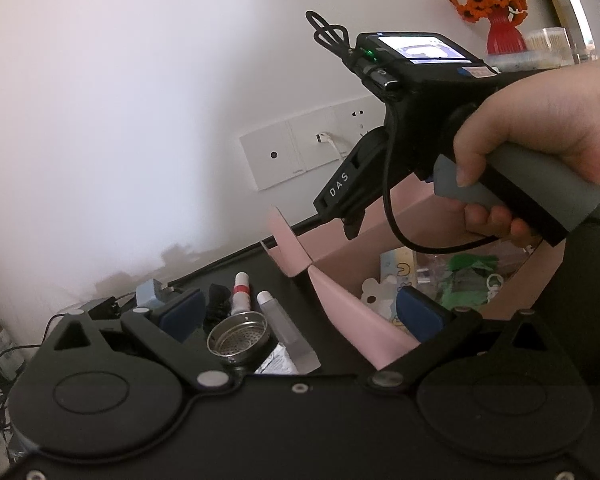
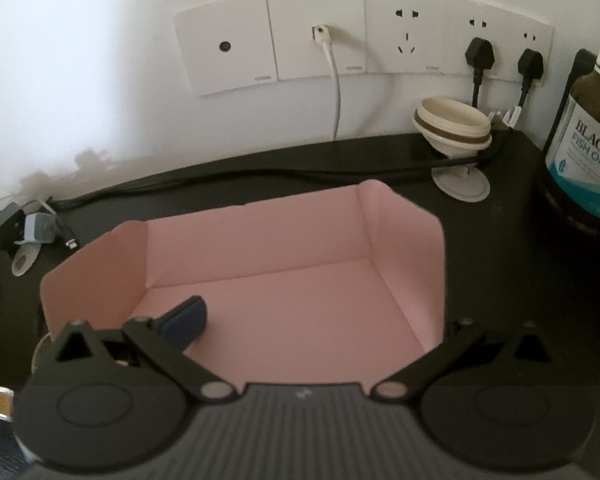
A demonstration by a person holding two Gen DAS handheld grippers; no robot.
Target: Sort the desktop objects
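both tongs gape empty: your left gripper (image 1: 300, 316) over the strainer (image 1: 238, 334), right gripper (image 2: 300, 320) at 6 o'clock of the pink box (image 2: 260, 240), likely ready to receive.

Soft, even daylight washes out the white wall (image 1: 120, 100); fisheye edges bend and blur, corners dark.

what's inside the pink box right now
In the left wrist view the pink box holds a yellowish cartoon-printed packet, something green and clear wrapping. The right gripper and hand cover part of it. The right wrist view shows only bare pink floor.
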